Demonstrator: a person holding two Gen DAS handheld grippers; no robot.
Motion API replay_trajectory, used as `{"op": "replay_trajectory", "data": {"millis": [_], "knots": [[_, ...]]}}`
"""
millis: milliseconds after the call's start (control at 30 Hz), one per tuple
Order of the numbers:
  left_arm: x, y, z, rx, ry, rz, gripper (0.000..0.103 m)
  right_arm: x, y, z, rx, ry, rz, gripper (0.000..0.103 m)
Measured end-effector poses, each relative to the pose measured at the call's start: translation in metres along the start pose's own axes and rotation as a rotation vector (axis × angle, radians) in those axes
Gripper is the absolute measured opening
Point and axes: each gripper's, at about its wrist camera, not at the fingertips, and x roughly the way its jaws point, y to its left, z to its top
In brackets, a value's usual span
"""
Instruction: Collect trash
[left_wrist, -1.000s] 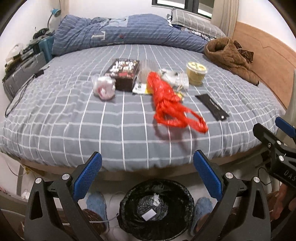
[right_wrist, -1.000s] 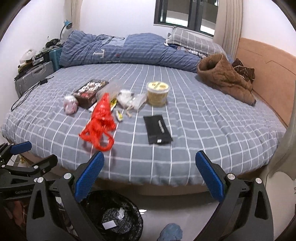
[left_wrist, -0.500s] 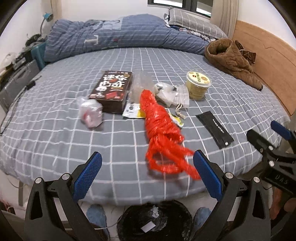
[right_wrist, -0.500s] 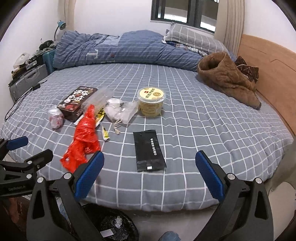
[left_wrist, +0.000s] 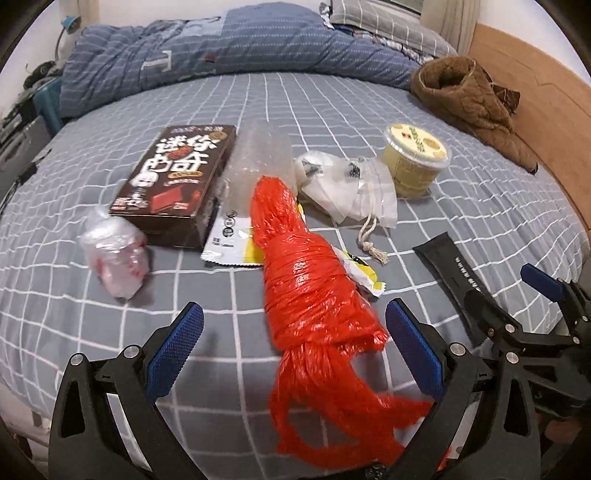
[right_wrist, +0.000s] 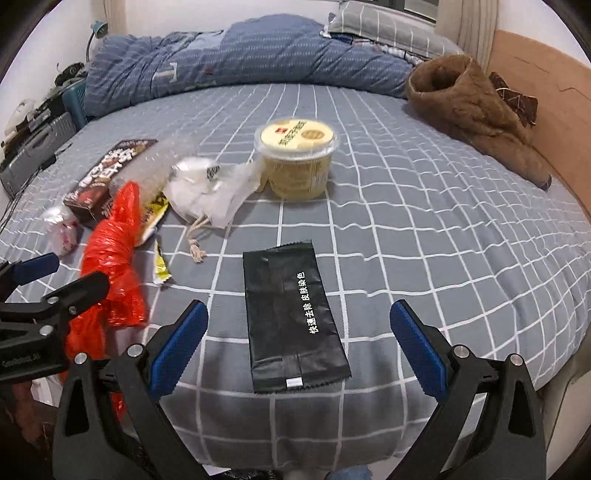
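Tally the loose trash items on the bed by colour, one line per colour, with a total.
Red: 1, the red plastic bag
Black or dark: 2, the black sachet and the dark snack box
Yellow: 2, the yellow lidded cup and the yellow wrapper
White or clear: 3, the white drawstring pouch, the crumpled clear bag, the bubble wrap
Total: 8

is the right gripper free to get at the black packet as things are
Probably yes. The right gripper is open, with the black packet lying flat on the bed between its fingers, nothing on top. The red bag lies off to the left, apart from it.
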Motion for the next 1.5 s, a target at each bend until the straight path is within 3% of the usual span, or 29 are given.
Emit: {"op": "replay_trajectory", "data": {"millis": [133,233,467,633,767,1167,1500], "knots": [[0.012,-0.001,0.001,-0.005,0.01,-0.004,0.096,0.012,-0.002,-0.004,0.014,0.027,0.007,0.094],[0.02,-0.005,0.001,0.005,0.017,0.005,0.093,0.022,-0.003,-0.007,0.018,0.062,0.015,0.085],[0.035,-0.012,-0.004,0.007,0.049,-0.005,0.077,0.033,-0.005,-0.011,0.03,0.096,0.037,0.077],[0.043,-0.014,-0.006,0.019,0.055,-0.011,0.06,0.036,-0.004,-0.01,0.023,0.11,0.043,0.063],[0.043,-0.013,-0.006,0.02,0.052,-0.009,0.054,0.034,-0.002,-0.01,0.017,0.104,0.037,0.056],[0.034,-0.008,-0.006,0.018,0.044,-0.014,0.051,0.028,0.0,-0.008,0.009,0.098,0.014,0.042],[0.018,-0.002,-0.005,0.025,0.023,-0.008,0.05,0.017,0.0,-0.005,0.019,0.086,0.001,0.039]]}}
